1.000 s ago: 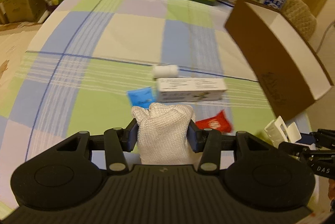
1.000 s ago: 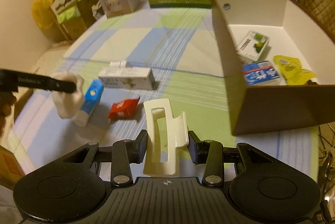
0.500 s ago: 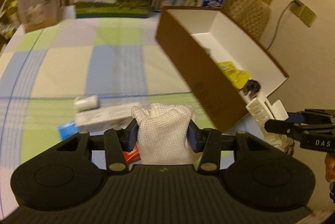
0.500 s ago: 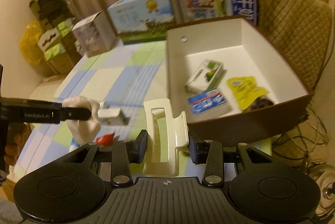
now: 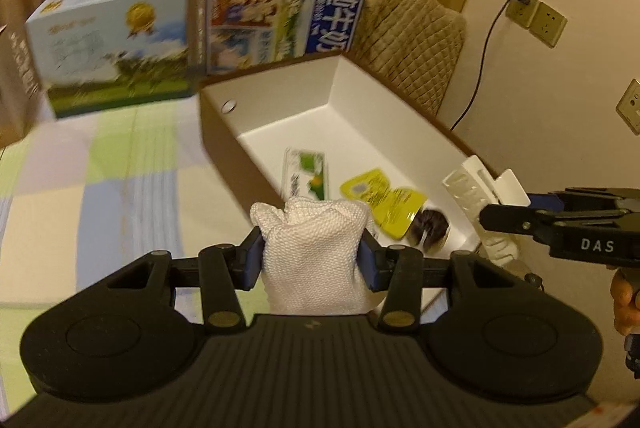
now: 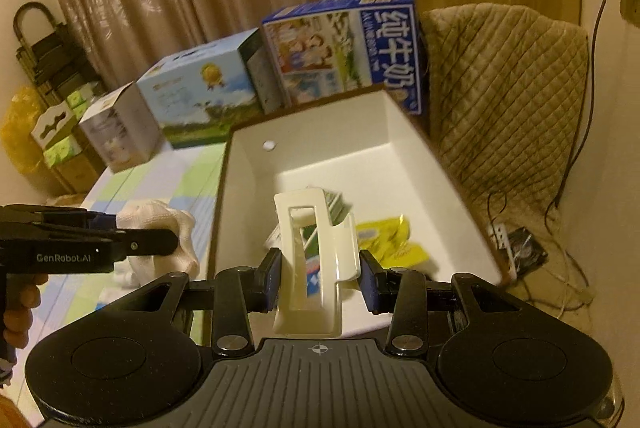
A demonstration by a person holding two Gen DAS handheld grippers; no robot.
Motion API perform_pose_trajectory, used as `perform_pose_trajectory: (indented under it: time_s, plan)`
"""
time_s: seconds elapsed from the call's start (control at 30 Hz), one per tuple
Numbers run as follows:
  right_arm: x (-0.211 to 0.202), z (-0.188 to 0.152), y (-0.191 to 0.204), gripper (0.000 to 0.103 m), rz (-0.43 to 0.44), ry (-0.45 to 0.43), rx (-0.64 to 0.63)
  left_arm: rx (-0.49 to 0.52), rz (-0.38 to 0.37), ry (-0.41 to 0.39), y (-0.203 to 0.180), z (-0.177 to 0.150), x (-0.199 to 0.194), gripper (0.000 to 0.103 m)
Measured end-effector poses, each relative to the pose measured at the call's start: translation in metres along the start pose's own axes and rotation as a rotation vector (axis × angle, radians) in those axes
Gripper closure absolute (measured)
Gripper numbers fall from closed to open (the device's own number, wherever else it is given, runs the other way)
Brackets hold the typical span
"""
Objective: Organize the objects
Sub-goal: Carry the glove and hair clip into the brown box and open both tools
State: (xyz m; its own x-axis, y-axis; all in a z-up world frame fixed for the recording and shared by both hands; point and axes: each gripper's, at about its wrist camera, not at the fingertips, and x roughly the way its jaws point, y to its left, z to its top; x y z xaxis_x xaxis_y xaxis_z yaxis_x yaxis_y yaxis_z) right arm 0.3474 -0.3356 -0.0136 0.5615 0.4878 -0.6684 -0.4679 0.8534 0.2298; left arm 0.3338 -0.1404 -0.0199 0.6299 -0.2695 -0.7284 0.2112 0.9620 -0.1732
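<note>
The left gripper (image 5: 312, 260) has its jaws closed on a white knitted pouch (image 5: 314, 252), which bulges between the 2 blue pads. It hangs in the air at the near left side of the open box (image 5: 360, 95), over the box's brown outer wall and the checked cloth of the surface (image 5: 120, 167).

The right gripper (image 6: 320, 276) has its jaws closed on a white plastic clip (image 6: 312, 260), which stands upright between the pads, with its long slot facing the camera. The clip is held above the near end of the box, over its white inside. In the left wrist view the same clip (image 5: 480, 195) shows at the right edge of the box, pinched by the black fingers (image 5: 516, 218) of the right gripper.

Inside the box, on its white floor, lie a green and white small carton (image 5: 306, 177), a yellow packet (image 5: 380, 199) and a dark round object (image 5: 430, 230), which is too blurred to identify. The yellow packet is just beside the dark object.

Behind the box stand 2 big printed cartons: a blue milk carton (image 6: 344, 47) and a light blue carton (image 6: 200, 95), side by side at the far edge of the surface.
</note>
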Motion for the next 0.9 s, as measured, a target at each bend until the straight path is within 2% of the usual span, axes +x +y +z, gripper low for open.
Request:
perform_pose_trajectory:
  time_s: [0.4,0.9]
  plan:
    - [0.053,0.036,-0.034,0.066,-0.037,0.025,0.020,0.041,-0.011,0.003,-0.017,0.048,0.058,0.061]
    - [0.145,0.068,-0.055,0.066,-0.081,0.118,0.042,0.041,0.028,0.098,-0.005,0.096,0.149,0.061]
